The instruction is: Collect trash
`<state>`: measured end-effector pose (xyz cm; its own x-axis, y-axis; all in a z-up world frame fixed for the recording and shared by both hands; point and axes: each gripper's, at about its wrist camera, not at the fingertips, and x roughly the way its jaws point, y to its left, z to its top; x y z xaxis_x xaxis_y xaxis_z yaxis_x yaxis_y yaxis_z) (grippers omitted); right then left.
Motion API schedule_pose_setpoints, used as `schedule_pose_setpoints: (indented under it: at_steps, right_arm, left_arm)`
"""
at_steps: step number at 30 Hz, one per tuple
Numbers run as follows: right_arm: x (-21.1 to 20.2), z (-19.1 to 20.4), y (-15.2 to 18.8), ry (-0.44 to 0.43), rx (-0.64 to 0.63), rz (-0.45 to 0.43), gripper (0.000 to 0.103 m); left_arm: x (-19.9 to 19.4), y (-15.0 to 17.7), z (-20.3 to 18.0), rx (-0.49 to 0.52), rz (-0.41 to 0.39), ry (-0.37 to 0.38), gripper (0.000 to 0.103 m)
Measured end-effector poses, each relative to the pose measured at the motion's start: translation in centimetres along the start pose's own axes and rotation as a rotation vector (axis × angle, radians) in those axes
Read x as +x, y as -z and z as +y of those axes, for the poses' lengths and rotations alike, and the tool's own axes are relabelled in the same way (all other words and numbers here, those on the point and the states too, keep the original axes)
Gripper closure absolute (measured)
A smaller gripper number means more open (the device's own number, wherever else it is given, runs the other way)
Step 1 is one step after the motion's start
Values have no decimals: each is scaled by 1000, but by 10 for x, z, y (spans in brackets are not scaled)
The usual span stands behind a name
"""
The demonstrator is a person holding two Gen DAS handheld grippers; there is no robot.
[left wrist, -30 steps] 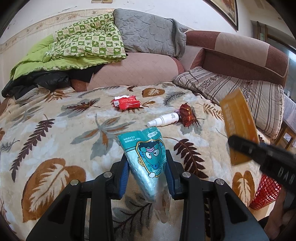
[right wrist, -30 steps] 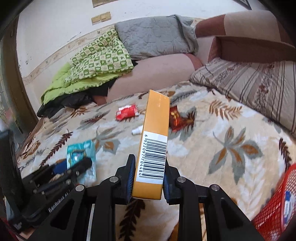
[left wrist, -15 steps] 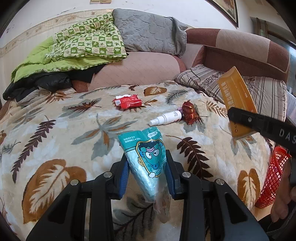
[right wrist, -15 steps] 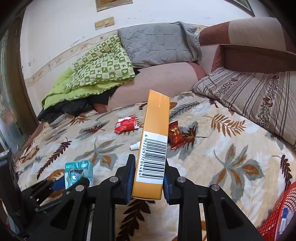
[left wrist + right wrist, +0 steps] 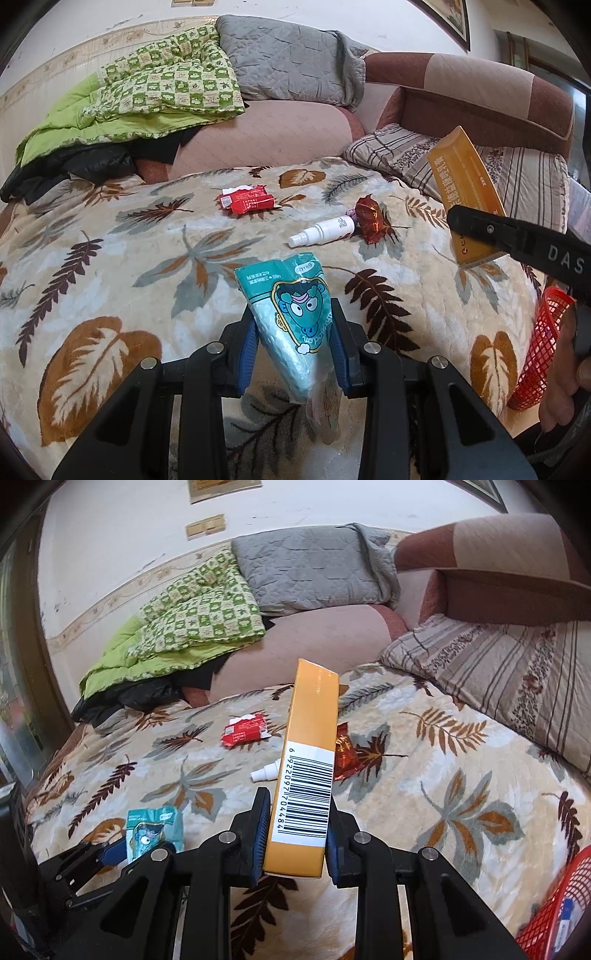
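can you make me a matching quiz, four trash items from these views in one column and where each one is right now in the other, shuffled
Items
1. teal snack packet
2. orange box
3. white spray bottle
4. red wrapper

Places
A. lying on the leaf blanket, farthest toward the pillows
B. clamped in the right gripper
C. on the blanket, touching a dark red foil wrapper
D. clamped in the left gripper

Pairs: 1-D, 2-B, 3-C, 4-A

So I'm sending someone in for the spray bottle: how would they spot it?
On the leaf-patterned blanket covering the bed, look near the middle, toward the striped pillow. The small white spray bottle lies on its side beside a dark red foil wrapper: the only white, cylindrical piece there.
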<state>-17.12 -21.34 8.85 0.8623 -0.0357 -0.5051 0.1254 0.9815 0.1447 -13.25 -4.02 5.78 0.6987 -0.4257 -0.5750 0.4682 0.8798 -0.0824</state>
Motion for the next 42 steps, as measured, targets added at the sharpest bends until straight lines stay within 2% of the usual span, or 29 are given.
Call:
schedule_pose_setpoints:
  at_steps: [21,26,32,36,42]
  right_arm:
    - [0,3,2,-3,-3,2,75]
    - [-1,-4,3,-11,35,0,75]
    - [-19,-43,-1,-49,206,3,75]
    - [-51,-72,-2,-20,218,-18,75]
    - [-121,-133,15,33,275,-24,75]
  left_arm:
    - [0,0,0,-1,1,3,69]
    - [-1,0,-1,-1,-2,12,70]
    - [-3,-8,-11,2,-2,120,70]
    - [-8,-17,-29,22,-3,193,70]
    - [-21,-34,-89,129,-3,321,69]
